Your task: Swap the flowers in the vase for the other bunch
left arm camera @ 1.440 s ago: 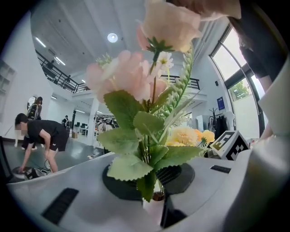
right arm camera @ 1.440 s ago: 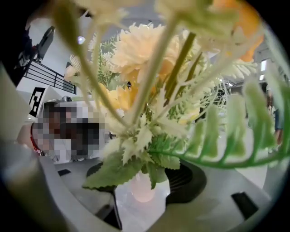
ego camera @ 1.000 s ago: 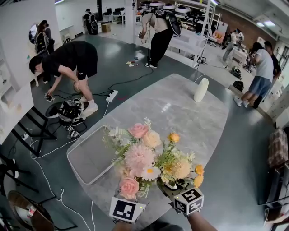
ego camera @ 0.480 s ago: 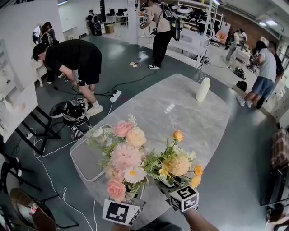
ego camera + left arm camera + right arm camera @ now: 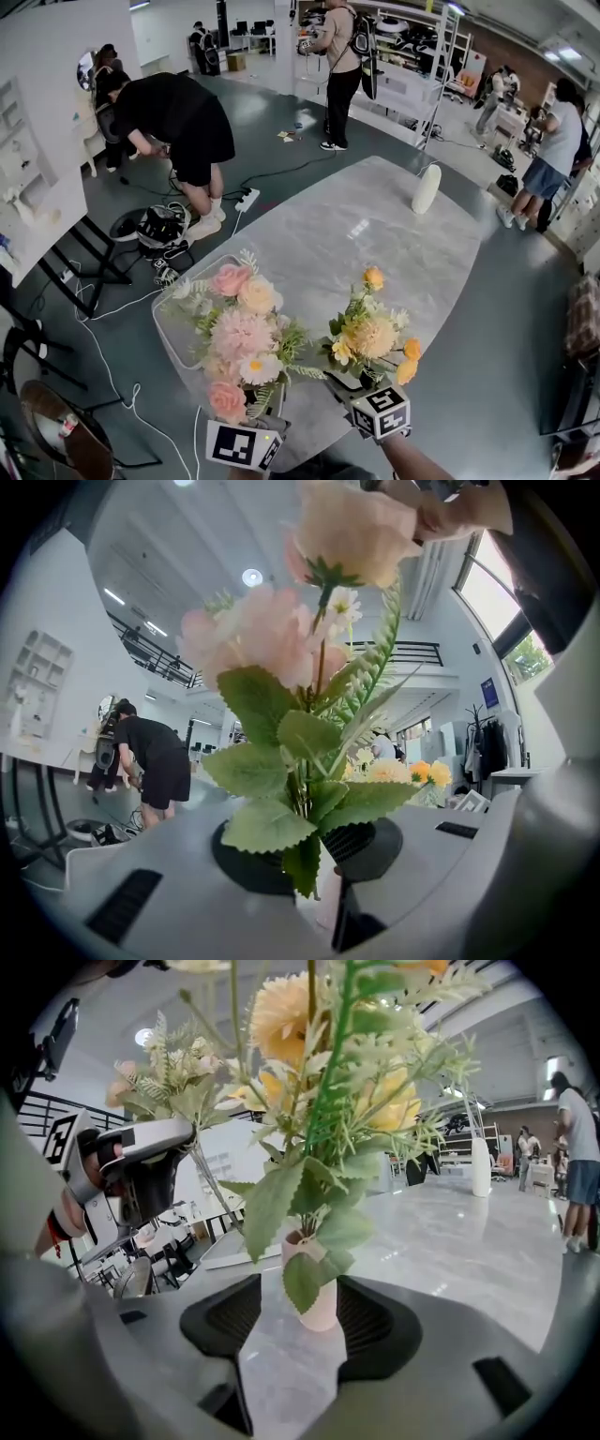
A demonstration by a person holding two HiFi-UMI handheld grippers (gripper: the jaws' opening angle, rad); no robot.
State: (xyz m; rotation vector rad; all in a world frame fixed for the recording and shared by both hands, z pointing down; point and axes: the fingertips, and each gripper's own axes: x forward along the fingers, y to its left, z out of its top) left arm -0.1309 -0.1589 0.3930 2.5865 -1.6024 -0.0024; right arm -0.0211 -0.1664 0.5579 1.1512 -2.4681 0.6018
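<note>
My left gripper [image 5: 258,411] is shut on the stems of the pink bunch [image 5: 239,333] and holds it upright over the table's near edge. In the left gripper view the stems [image 5: 305,789] run down between the pads. The yellow bunch [image 5: 375,337] stands to its right in a small pink vase [image 5: 311,1302]. My right gripper [image 5: 349,386] is at the vase, its jaws on either side of it, and a strip of table shows between the left pad and the vase. The right gripper view also shows the left gripper [image 5: 141,1171] with the pink bunch [image 5: 164,1072].
The grey marble table [image 5: 375,234] carries a tall white bottle [image 5: 427,187] at its far end and a pale tray [image 5: 178,309] at its left edge. A person in black [image 5: 178,112] bends over beside cables on the floor. Other people stand behind and at the right.
My left gripper has carried the pink bunch to the left, so a gap has opened between it and the yellow bunch. The right gripper has stayed put.
</note>
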